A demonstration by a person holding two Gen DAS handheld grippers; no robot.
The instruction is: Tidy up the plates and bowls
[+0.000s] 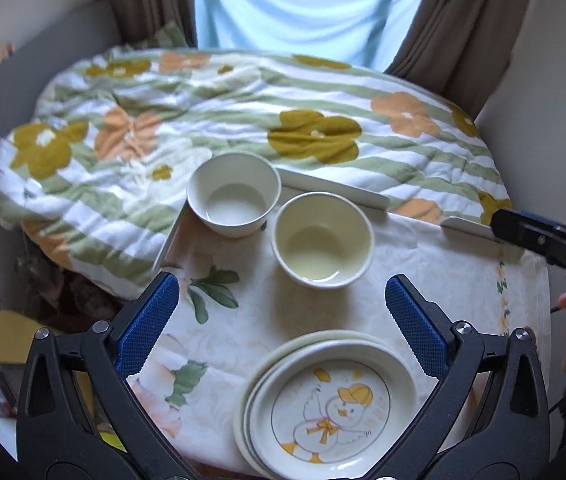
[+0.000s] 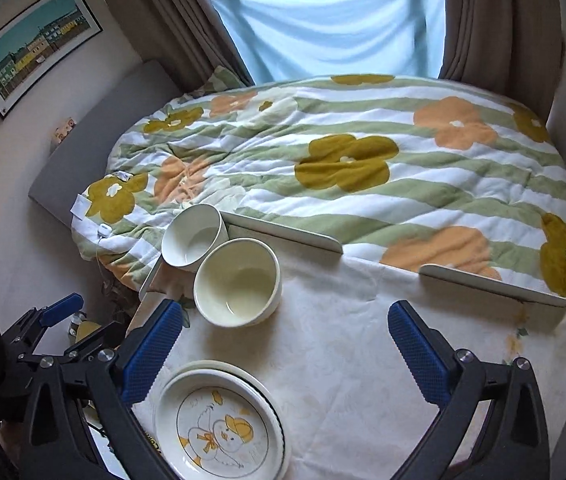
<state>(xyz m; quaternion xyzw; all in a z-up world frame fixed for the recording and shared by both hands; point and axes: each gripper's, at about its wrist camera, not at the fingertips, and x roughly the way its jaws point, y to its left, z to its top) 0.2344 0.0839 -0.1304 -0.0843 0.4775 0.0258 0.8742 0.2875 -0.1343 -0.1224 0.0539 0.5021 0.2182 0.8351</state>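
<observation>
Two empty bowls stand side by side at the table's far left: a white bowl (image 1: 233,194) (image 2: 193,238) and a cream bowl (image 1: 323,240) (image 2: 237,282). Nearer me lies a stack of plates (image 1: 331,404) (image 2: 219,420), a duck drawn on the top one. My left gripper (image 1: 283,320) hovers open above the cloth between the cream bowl and the plates, with nothing held. My right gripper (image 2: 285,348) is open too, empty, to the right of the plates and bowls. Each gripper shows at the edge of the other's view.
The small table (image 1: 211,344) wears a pale floral cloth and has low white rim boards (image 1: 335,190) (image 2: 283,232) along its far side. Behind it lies a bed with a flowered quilt (image 2: 363,160), then curtains and a window. Clutter sits on the floor at left.
</observation>
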